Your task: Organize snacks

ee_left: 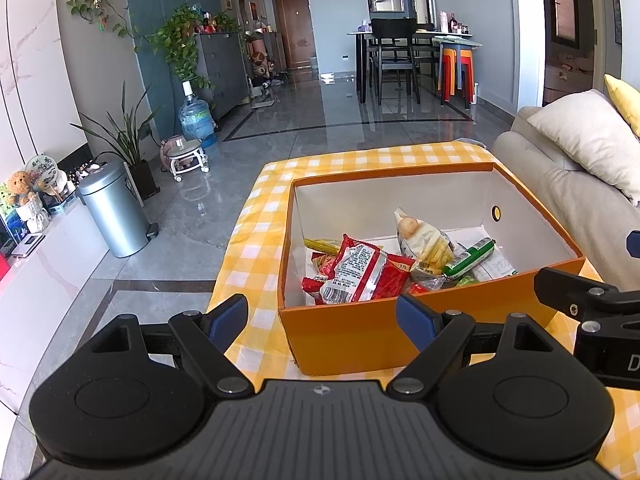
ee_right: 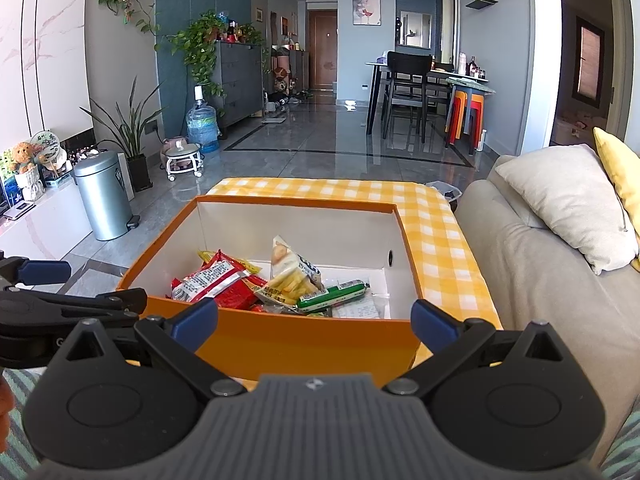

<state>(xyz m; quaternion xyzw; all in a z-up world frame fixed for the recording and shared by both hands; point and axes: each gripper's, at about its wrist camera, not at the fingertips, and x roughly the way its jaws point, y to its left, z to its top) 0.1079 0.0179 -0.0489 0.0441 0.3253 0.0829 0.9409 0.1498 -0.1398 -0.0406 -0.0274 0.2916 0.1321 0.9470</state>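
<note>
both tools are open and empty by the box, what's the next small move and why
Probably ease the right tool forward and down over the orange box toward the green sausage stick. It lies on top of the pile nearest that tool, unburied, while the left tool sits nearer the red packet. Both tools hover short of the near wall.

Box (ee_right: pixel 280 344) near wall hides the lower snacks (ee_right: pixel 224 284); packet print is too small to read.
</note>
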